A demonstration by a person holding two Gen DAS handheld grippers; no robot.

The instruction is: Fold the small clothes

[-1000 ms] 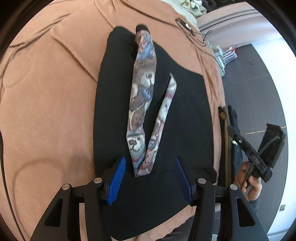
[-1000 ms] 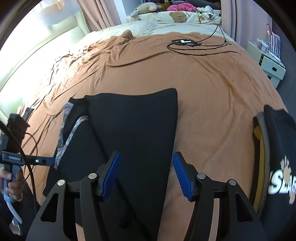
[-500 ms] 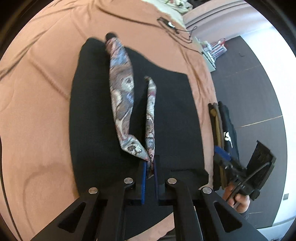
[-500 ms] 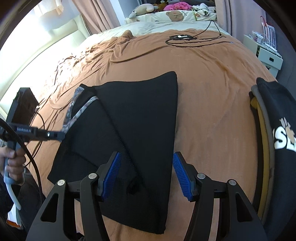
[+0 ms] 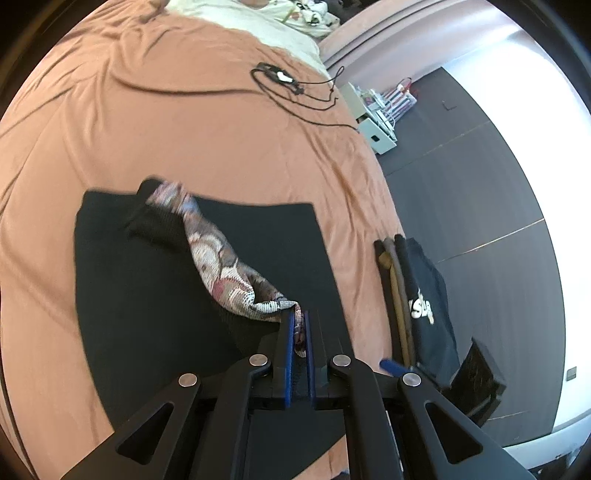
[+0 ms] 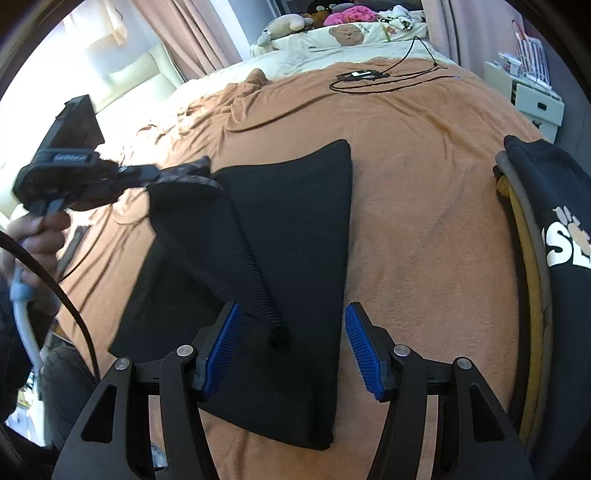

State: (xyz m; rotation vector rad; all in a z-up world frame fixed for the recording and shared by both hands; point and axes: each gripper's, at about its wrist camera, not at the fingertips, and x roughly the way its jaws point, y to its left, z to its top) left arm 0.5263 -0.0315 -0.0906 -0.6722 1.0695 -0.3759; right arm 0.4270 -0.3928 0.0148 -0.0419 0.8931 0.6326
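Observation:
A black garment [image 5: 147, 314] lies flat on the brown bedspread [image 5: 184, 129]. A strap with a bear pattern [image 5: 221, 258] runs from the garment's far corner to my left gripper [image 5: 300, 325], which is shut on its end and holds it off the cloth. In the right wrist view the left gripper [image 6: 147, 171] hangs at the left, and a black flap [image 6: 207, 236] of the garment [image 6: 303, 221] rises with the strap [image 6: 188, 171]. My right gripper [image 6: 293, 347] stands open just above the garment's near part, with a ribbed edge [image 6: 258, 295] between its fingers, untouched.
A stack of folded clothes [image 5: 417, 295], the top one dark with white lettering [image 6: 561, 243], sits at the bed's right edge. A black cable with a small device [image 6: 362, 75] lies farther up the bed. Pillows and soft toys [image 6: 351, 29] line the head; a white drawer unit [image 6: 535, 99] stands beside the bed.
My left gripper went from open around the strap ends to shut on them, then rose and pulled them up and to the right. The garment's flap lifted with it. The right gripper stayed open.

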